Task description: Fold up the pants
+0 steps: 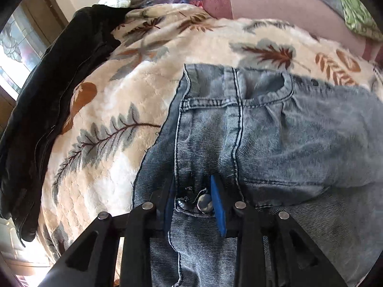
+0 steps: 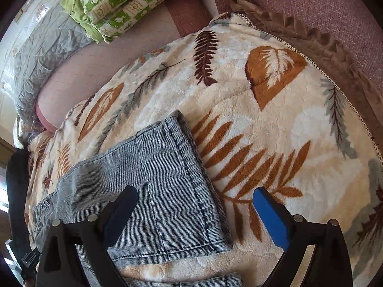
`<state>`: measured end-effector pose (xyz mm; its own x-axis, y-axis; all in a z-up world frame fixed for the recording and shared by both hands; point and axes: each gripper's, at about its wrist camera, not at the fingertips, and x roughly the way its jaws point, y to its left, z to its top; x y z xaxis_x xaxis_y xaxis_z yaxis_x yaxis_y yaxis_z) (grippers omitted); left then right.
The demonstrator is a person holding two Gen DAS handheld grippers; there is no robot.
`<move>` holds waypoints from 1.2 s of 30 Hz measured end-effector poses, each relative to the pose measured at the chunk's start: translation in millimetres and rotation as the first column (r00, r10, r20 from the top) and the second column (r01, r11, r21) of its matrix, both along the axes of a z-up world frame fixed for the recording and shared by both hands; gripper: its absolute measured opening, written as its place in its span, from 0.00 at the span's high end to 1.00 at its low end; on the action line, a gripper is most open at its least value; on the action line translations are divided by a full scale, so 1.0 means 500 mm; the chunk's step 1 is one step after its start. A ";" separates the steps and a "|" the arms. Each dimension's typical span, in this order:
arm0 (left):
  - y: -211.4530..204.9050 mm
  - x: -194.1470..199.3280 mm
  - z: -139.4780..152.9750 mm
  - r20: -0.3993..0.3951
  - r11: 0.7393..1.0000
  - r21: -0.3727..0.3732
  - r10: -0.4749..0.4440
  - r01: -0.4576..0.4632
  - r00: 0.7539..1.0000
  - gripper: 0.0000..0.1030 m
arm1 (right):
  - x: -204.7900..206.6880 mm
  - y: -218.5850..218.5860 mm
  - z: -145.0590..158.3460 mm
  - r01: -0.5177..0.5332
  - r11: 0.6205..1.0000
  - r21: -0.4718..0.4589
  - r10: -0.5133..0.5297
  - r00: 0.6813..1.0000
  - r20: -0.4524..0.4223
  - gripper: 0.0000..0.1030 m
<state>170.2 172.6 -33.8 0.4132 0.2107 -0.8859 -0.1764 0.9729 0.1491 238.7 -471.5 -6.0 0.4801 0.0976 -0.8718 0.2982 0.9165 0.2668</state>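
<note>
Light blue jeans (image 1: 299, 131) lie on a cream leaf-patterned blanket (image 1: 107, 95). In the left wrist view the waistband end with its metal button (image 1: 204, 203) sits between the blue pads of my left gripper (image 1: 193, 179), which press on it from both sides. In the right wrist view a folded leg of the jeans (image 2: 167, 167) with its hem lies on the blanket (image 2: 275, 119). My right gripper (image 2: 195, 192) hovers over it, jaws wide open: the left finger is above the denim, the right finger above bare blanket. Nothing is held there.
A black jacket (image 1: 47, 83) lies along the blanket's left edge. A green-and-white quilt (image 2: 124, 2) and a grey cover (image 2: 40, 55) sit at the far side. Pink upholstery (image 2: 311, 0) borders the blanket, whose brown ruffled trim (image 2: 311, 38) marks its edge.
</note>
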 end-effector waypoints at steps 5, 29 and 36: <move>0.008 -0.024 0.095 0.165 0.999 -0.042 0.020 -0.013 0.986 0.53 | -0.006 0.013 0.019 -0.039 0.997 0.059 0.037 0.999 0.034 0.04; -0.023 -0.007 0.003 0.053 0.997 -0.068 -0.040 0.044 0.998 0.28 | -0.076 0.126 -0.080 -0.354 0.738 -0.575 0.209 0.929 -0.305 0.92; 0.012 0.013 0.096 0.222 0.987 -0.147 -0.034 0.068 0.974 0.28 | -0.019 0.050 0.043 -0.145 0.972 -0.185 0.143 0.989 -0.020 0.14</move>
